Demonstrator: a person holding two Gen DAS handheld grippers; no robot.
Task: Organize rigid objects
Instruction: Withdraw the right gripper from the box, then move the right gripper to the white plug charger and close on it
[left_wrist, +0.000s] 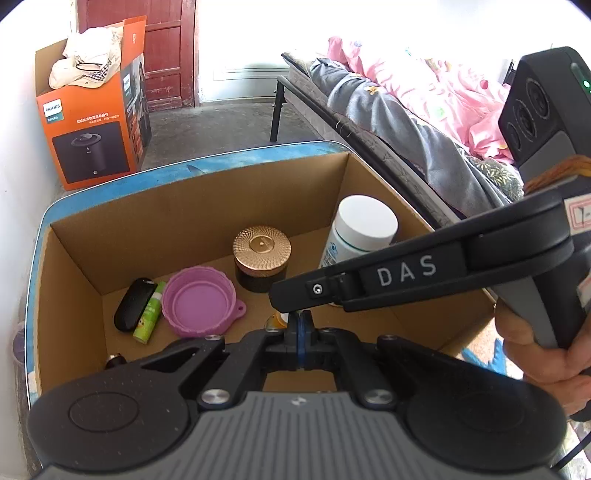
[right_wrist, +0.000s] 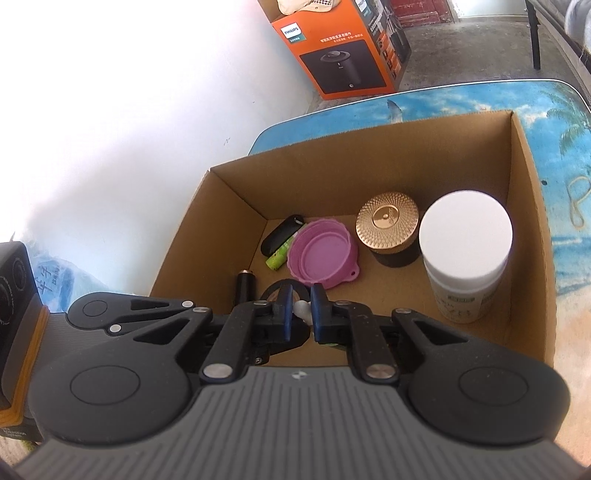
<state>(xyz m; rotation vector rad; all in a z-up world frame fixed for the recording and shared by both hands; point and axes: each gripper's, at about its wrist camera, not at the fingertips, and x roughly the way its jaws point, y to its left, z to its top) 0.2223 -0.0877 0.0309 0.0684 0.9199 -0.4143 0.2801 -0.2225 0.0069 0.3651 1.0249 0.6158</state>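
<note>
Between the parted blue pads of the right gripper (right_wrist: 300, 312) sits a small white object (right_wrist: 302, 309), directly over the cardboard box (right_wrist: 532, 206); whether it is pinched is unclear. Left gripper (left_wrist: 300, 332) is clenched, empty.

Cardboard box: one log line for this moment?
cardboard box | holds white-capped bottle, gold-lidded jar, pink collapsible bowl | left gripper shut | right gripper open above box

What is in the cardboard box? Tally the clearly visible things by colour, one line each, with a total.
White: 1, the white-lidded bottle
Gold: 1, the gold-lidded jar
Pink: 1, the collapsible bowl
Green: 1, the small tube
Black: 2, the oval case and the small cylinder
Total: 6. Items hidden behind the hand-held grippers are not counted.
</note>
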